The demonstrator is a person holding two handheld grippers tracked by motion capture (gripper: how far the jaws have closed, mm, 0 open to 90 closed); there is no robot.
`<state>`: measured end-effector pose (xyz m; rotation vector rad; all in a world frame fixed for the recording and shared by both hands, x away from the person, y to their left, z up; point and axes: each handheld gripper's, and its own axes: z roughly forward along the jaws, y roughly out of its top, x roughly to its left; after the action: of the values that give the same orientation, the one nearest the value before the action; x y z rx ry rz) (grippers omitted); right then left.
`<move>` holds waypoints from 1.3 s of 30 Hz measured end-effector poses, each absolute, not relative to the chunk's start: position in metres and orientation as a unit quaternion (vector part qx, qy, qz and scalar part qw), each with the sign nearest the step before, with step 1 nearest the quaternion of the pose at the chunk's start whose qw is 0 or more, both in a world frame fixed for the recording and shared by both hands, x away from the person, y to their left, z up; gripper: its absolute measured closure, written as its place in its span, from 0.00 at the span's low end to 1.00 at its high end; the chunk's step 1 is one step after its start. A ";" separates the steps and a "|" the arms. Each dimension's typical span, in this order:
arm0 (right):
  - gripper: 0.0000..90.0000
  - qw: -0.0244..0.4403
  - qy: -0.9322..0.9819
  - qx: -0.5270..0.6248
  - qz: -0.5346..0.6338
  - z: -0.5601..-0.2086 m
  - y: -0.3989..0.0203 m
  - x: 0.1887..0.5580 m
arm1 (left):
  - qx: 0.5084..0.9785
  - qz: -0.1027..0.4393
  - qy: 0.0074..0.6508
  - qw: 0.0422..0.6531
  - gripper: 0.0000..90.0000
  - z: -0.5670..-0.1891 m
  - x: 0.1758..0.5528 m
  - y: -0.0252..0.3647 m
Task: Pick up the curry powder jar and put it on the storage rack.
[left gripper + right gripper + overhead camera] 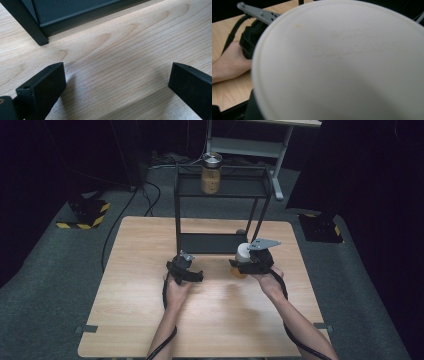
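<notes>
My right gripper [246, 262] is shut on a jar [240, 261] with a white lid and amber contents, held a little above the table in front of the black shelf rack [222, 242]. In the right gripper view the white lid [342, 65] sits very close and hides the jaws. My left gripper [184, 268] rests low over the wooden table [150, 250], left of the jar. Its jaws stand wide open [117, 87] with only bare wood between the pads [42, 90]. The rack's front foot [38, 35] stands just ahead of it.
A second jar [210, 175] with a silver lid and amber contents stands on the rack's top shelf. The rack's lower shelf [207, 241] sits near table level. A person's left hand [229, 62] holds the left gripper [252, 37]. Grey carpet surrounds the table.
</notes>
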<state>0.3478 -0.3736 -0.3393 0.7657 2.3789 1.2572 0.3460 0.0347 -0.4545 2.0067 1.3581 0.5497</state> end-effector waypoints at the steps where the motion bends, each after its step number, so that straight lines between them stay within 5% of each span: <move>1: 0.38 0.172 0.838 0.267 0.444 -0.335 -0.375 0.348 | 0.764 0.209 0.517 0.323 0.01 -0.455 0.346 0.035; 39: 0.39 0.174 0.827 0.240 0.478 -0.177 -0.394 0.377 | 0.765 0.210 0.517 0.322 0.01 -0.454 0.346 0.035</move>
<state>0.3766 -0.3940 -0.1775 0.6806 2.3440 1.3568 0.3460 0.0346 -0.4544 2.0086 1.3575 0.5507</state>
